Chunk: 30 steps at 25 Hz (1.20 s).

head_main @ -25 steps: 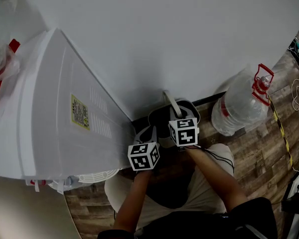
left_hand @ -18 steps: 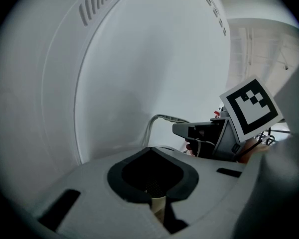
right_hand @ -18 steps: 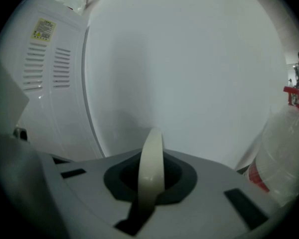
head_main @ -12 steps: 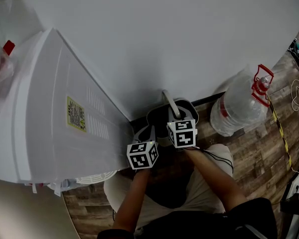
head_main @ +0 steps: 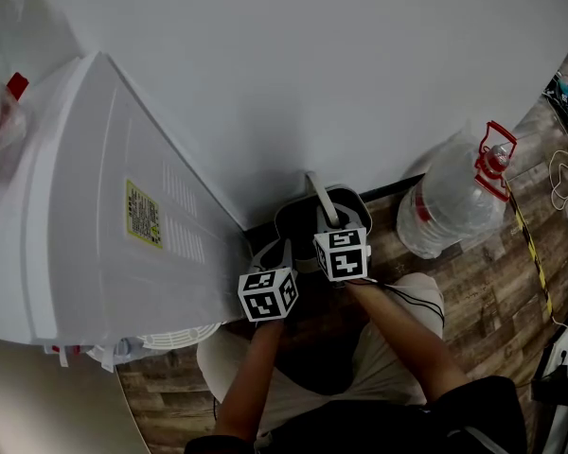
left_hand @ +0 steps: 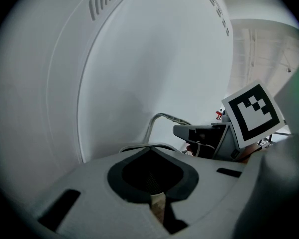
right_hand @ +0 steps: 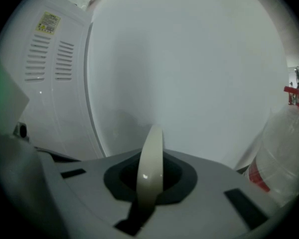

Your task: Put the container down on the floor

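Container (head_main: 303,220), dark with pale bail handle (right_hand: 150,168), at frame centre against white wall (head_main: 312,64), over wood floor (head_main: 473,282). Right gripper (right_hand: 149,185) clamped on handle. Left gripper (left_hand: 157,195) at container's left rim, jaws narrow; contact unclear. White appliance (head_main: 95,206) left; water bottle (head_main: 454,201) right.

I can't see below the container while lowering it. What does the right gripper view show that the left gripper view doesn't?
Right gripper view only: the right gripper shut on the handle, the bottle, and the yellow label on the appliance. Left gripper view only: the right gripper from the side, with its marker cube. Both: the appliance and the handle.
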Available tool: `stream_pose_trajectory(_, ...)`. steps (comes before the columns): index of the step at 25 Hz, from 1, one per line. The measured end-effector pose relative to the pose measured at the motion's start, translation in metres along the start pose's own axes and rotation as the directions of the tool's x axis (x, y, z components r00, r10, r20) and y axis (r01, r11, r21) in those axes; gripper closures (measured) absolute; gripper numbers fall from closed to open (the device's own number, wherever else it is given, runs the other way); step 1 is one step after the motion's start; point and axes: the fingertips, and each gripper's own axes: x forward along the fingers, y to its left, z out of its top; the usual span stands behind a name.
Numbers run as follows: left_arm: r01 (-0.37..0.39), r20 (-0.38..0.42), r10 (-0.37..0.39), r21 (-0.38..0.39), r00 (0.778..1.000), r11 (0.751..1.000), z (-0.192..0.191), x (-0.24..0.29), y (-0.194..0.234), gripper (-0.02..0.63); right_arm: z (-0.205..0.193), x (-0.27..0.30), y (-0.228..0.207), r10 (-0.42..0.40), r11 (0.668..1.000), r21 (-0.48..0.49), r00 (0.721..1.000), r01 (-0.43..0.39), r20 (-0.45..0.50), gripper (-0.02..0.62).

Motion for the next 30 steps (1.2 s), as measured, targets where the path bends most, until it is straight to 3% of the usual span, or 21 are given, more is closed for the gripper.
stream_pose_trajectory(19,-0.021,0.002,0.021,-0.022,1.000,1.000,-0.008,-0.002,0.009,0.592,-0.053,0.025,-0.008,-0.021,1.000,0.017,0.991,0.023,-0.130,0.565)
stream_pose_trajectory(30,-0.022,-0.017,0.022,-0.033,1.000,0.999,-0.020,0.003,0.009,0.592,-0.063,0.035,-0.008,-0.021,1.000,0.015,0.990,0.023,-0.142,0.565)
